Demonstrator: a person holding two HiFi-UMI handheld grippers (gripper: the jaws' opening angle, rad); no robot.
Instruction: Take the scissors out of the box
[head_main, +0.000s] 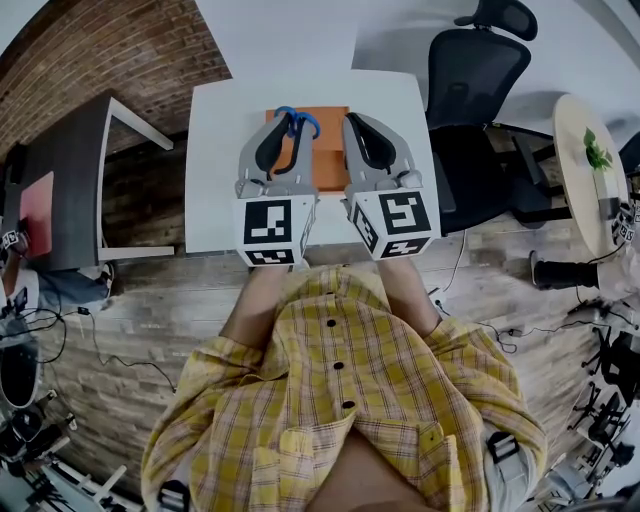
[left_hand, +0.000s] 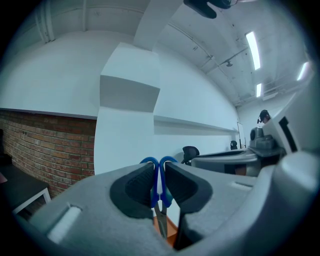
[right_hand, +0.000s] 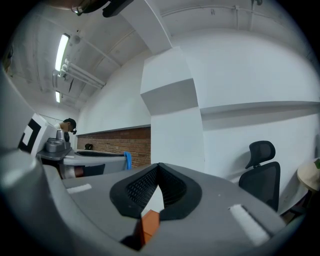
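Observation:
The blue-handled scissors are clamped by their handles in my left gripper, which is held level above the orange box on the white table. In the left gripper view the handles sit squeezed between the two black pads, the metal blades hang down, and the orange box shows below. My right gripper hovers beside it over the box's right part, its jaws shut with nothing between them. In the right gripper view the pads meet at the tip, with the box under them.
A black office chair stands right of the table. A dark desk is at the left, and a round table with a plant at the far right. Cables lie on the wooden floor.

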